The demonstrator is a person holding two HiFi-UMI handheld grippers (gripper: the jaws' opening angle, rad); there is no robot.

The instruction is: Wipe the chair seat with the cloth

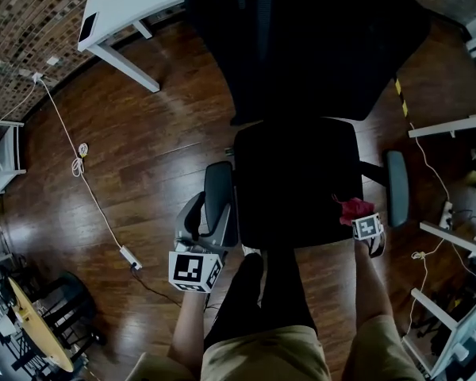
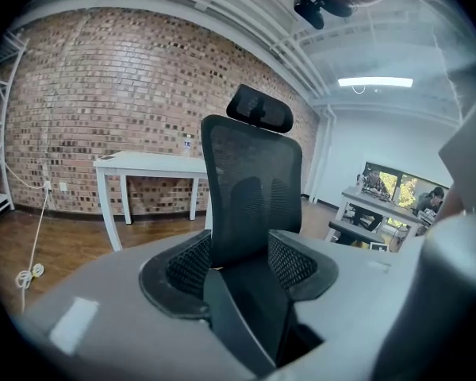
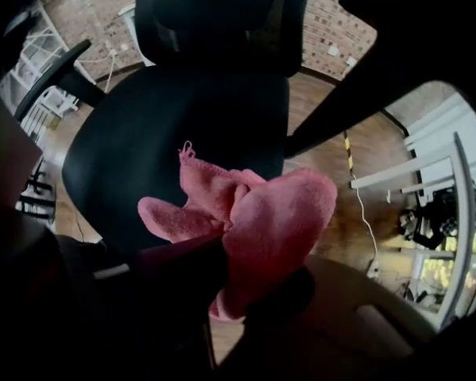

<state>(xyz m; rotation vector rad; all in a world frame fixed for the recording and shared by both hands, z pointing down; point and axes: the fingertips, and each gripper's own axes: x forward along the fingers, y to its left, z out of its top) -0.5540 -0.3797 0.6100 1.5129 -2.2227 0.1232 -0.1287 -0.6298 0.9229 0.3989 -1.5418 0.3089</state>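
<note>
The black office chair's seat [image 1: 293,181] is in the middle of the head view, its mesh backrest [image 1: 309,38] beyond it. A pink cloth [image 1: 355,209] is bunched at the seat's front right corner, and my right gripper [image 1: 358,217] is shut on it. In the right gripper view the cloth [image 3: 262,213] folds over the right gripper [image 3: 238,252], just above the seat [image 3: 159,125]. My left gripper [image 1: 214,225] is at the chair's left armrest [image 1: 220,193]. In the left gripper view the armrest [image 2: 238,316] lies between the jaws of the left gripper [image 2: 242,260], which faces the backrest [image 2: 250,189].
A white table [image 1: 135,2] stands beyond the chair at the left. A white cable [image 1: 79,165] runs over the wooden floor to a plug block [image 1: 130,255]. White desk frames [image 1: 452,125] stand close on the right, and the chair's right armrest [image 1: 397,189]. The person's legs [image 1: 262,308] stand before the seat.
</note>
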